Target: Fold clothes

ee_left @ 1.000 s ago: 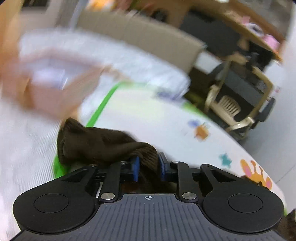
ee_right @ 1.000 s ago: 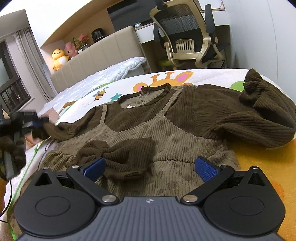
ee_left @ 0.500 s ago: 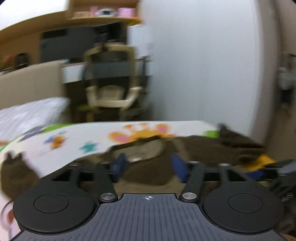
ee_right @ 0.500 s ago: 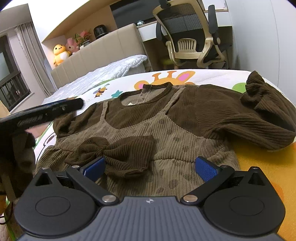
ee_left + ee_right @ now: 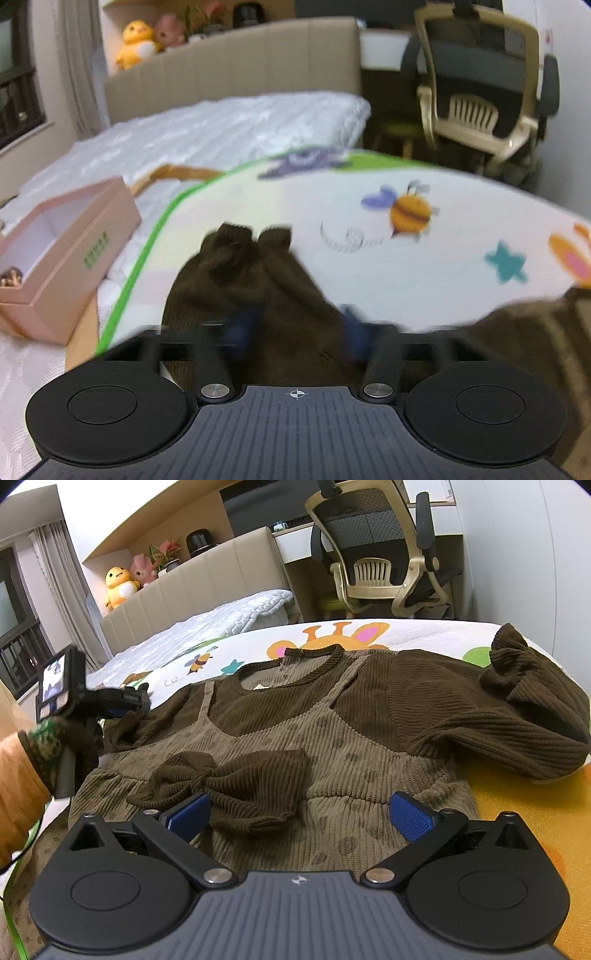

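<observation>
A brown corduroy dress [image 5: 332,746] with dark knitted sleeves and a bow [image 5: 236,779] at the waist lies flat on a cartoon-printed mat [image 5: 258,642]. My right gripper [image 5: 299,810] hovers open just above the bow, with only cloth below it. At the dress's left edge, my left gripper [image 5: 125,701] is on the left sleeve. In the left wrist view the dark sleeve [image 5: 251,273] fills the gap of the left gripper [image 5: 299,328], whose jaws are closing on it. The right sleeve [image 5: 517,716] lies bunched at the right.
An open pink box [image 5: 70,251] sits left of the mat on a white quilt [image 5: 221,129]. An office chair [image 5: 380,554] stands beyond the mat, and a padded headboard [image 5: 203,579] with plush toys [image 5: 118,583] runs behind. A person's orange sleeve [image 5: 18,775] is at the left.
The left gripper let go of the sleeve, swung open to face the dress, then came back over the sleeve end with its jaws narrowing. The right gripper kept still.
</observation>
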{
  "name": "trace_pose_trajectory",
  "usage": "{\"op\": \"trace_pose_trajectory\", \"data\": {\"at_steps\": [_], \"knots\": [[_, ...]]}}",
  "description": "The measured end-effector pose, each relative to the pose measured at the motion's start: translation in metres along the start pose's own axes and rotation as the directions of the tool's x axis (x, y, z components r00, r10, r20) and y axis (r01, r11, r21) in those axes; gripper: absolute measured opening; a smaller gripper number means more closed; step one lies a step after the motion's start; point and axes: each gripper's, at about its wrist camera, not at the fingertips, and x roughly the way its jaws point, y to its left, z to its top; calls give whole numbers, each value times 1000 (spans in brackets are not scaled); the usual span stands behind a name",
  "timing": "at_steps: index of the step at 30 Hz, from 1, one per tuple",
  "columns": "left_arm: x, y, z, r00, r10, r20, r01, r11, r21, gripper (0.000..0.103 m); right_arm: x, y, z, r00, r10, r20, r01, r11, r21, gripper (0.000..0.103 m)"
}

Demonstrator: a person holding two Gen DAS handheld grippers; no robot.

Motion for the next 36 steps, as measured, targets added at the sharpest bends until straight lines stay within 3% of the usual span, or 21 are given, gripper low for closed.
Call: {"op": "trace_pose_trajectory", "data": {"at_steps": [1, 2, 5, 7, 10, 12, 13, 14, 15, 16, 17, 20, 22, 23, 26, 28, 29, 32, 36], "knots": [[2, 1, -4, 1000, -9, 2, 9, 1000, 12, 18, 1, -1, 0, 1000, 2, 1, -2, 1000, 2, 103], [-3, 2, -7, 1000, -5, 14, 5, 999, 41, 10, 1, -1, 0, 1000, 3, 2, -3, 1000, 5, 103], [-36, -1, -3, 989, -89, 119, 81, 994, 73, 9, 0, -3, 0, 1000, 10, 6, -10, 1000, 17, 103], [-71, -11, 4, 962, -185, 203, 166, 981, 105, 9, -1, -4, 1, 1000, 15, 10, -15, 1000, 26, 103], [-123, -38, 8, 868, -420, 264, 383, 906, 182, 9, -3, -6, 1, 1000, 23, 20, -24, 999, 49, 103], [-144, -56, 2, 785, -575, 230, 531, 816, 227, 10, -10, -7, 3, 999, 29, 36, -31, 998, 62, 103], [-147, -66, -6, 749, -637, 181, 592, 767, 247, 16, -16, -7, 6, 998, 28, 50, -31, 998, 58, 103], [-149, -75, -13, 711, -691, 131, 648, 715, 262, 22, -22, -5, 10, 998, 22, 66, -25, 999, 47, 103], [-150, -81, -22, 692, -716, 91, 675, 686, 271, 34, -28, -4, 15, 996, 15, 86, -18, 999, 33, 103], [-150, -87, -30, 672, -739, 51, 700, 657, 280, 56, -33, -3, 21, 994, 7, 107, -9, 1000, 20, 103], [-150, -91, -39, 662, -749, 14, 713, 636, 295, 70, -36, -1, 29, 992, 1, 122, -1, 1000, 4, 103], [-149, -89, -57, 665, -746, -34, 718, 626, 305, 85, -23, 6, 55, 992, -25, 122, 30, 999, -43, 102], [-149, -83, -62, 675, -737, -38, 712, 637, 295, 94, -4, 11, 74, 994, -47, 102, 55, 996, -75, 88], [-149, -79, -64, 681, -732, -40, 709, 643, 290, 94, 9, 11, 81, 995, -46, 87, 52, 996, -74, 81], [-149, -66, -69, 707, -706, -36, 686, 674, 274, 95, 64, 15, 93, 999, -54, 0, 54, 995, -84, 79], [-150, -55, -68, 723, -691, -24, 673, 696, 250, 95, 95, 21, 92, 997, -53, -60, 46, 993, -106, 56], [-149, -49, -66, 730, -683, -18, 667, 707, 237, 96, 106, 25, 88, 995, -37, -87, 27, 993, -116, 33], [-148, -31, -61, 742, -670, 7, 656, 728, 202, 97, 98, 42, 93, 997, -76, -23, 70, 975, -209, 13], [-146, -22, -48, 735, -676, 51, 659, 731, 177, 99, 70, 34, 111, 985, -153, 83, 167, 963, -213, 12]]}}
